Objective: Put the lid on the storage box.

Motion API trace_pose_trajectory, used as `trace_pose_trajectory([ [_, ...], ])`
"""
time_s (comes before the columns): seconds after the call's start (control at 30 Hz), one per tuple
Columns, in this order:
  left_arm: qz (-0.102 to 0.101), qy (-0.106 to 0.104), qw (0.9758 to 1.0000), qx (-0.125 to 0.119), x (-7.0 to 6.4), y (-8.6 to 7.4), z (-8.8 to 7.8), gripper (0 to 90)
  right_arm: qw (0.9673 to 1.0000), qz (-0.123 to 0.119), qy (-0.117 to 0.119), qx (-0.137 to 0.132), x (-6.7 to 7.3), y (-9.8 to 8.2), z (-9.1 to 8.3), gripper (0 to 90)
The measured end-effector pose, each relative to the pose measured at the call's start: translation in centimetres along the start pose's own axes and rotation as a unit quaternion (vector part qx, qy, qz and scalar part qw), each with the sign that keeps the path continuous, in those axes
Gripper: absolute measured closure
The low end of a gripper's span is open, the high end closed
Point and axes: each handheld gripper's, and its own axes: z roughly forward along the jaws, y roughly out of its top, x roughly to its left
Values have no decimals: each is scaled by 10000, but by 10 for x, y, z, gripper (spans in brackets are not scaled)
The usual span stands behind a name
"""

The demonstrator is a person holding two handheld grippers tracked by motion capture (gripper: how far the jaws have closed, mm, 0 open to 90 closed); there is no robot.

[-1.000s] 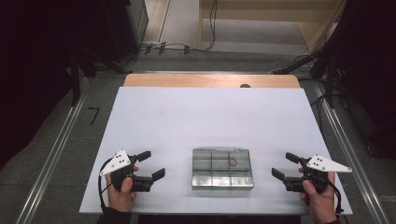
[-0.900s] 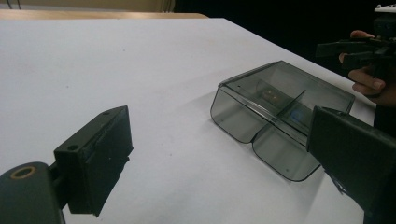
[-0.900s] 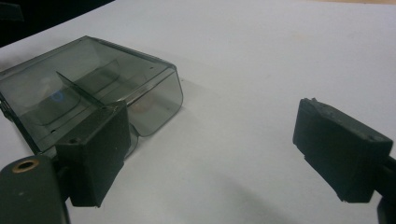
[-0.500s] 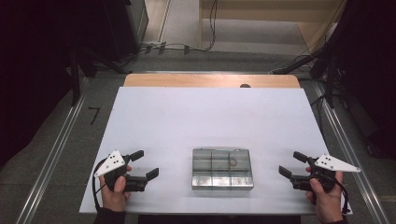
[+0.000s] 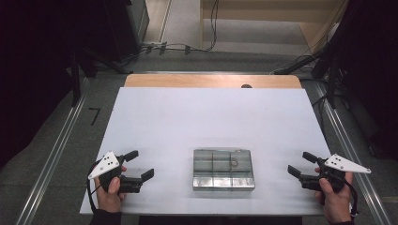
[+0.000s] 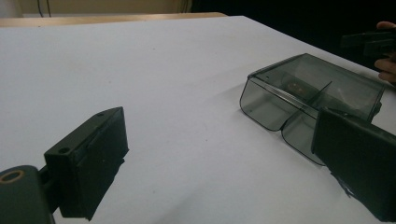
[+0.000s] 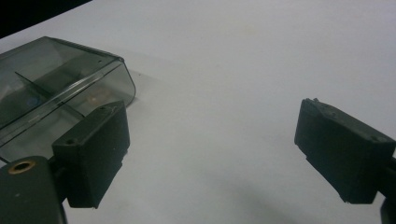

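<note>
In the high view I hold my left gripper at the lower left of the frame, over the near left corner of the white bench, and its jaws stand wide apart with nothing between them. My left hand wraps its handle from below, and the grey three-cornered plate sits on top, tilted toward the upper left. My right gripper is at the lower right of the frame, near the bench's right edge, its jaws likewise spread and empty, gripped by my right hand. Between the two, low in the middle of the frame, lies the clear plastic box, flat on the bench, lid shut, divided inside into compartments; a small ring-shaped thing shows through the lid in its upper right part. The box is well apart from both grippers and touches neither. In the left gripper view my two black jaws rise from the lower left and lower right corners with bare bench between them, and the box sits at the right of the frame, its near corner partly hidden behind my right-hand jaw; my other hand shows at the far right edge. In the right gripper view the jaws again gape wide, and the box fills the upper left, its rounded corner just beyond my left-hand jaw.
</note>
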Motion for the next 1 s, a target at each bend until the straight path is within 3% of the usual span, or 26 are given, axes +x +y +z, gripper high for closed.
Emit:
trace_pose_trajectory([
  [0.6,-87,88,9999,-37,11,-4,-7,30,9998,73,-143,-107,-16,-4,-9,76],
  [0.7,-104,77,9999,-14,13,-5,-6,30,9998,90,-156,-124,-17,-4,-10,15],
  [1.0,-113,13,9998,-140,15,-7,-9,30,9993,138,-123,-325,-22,-5,-18,0],
])
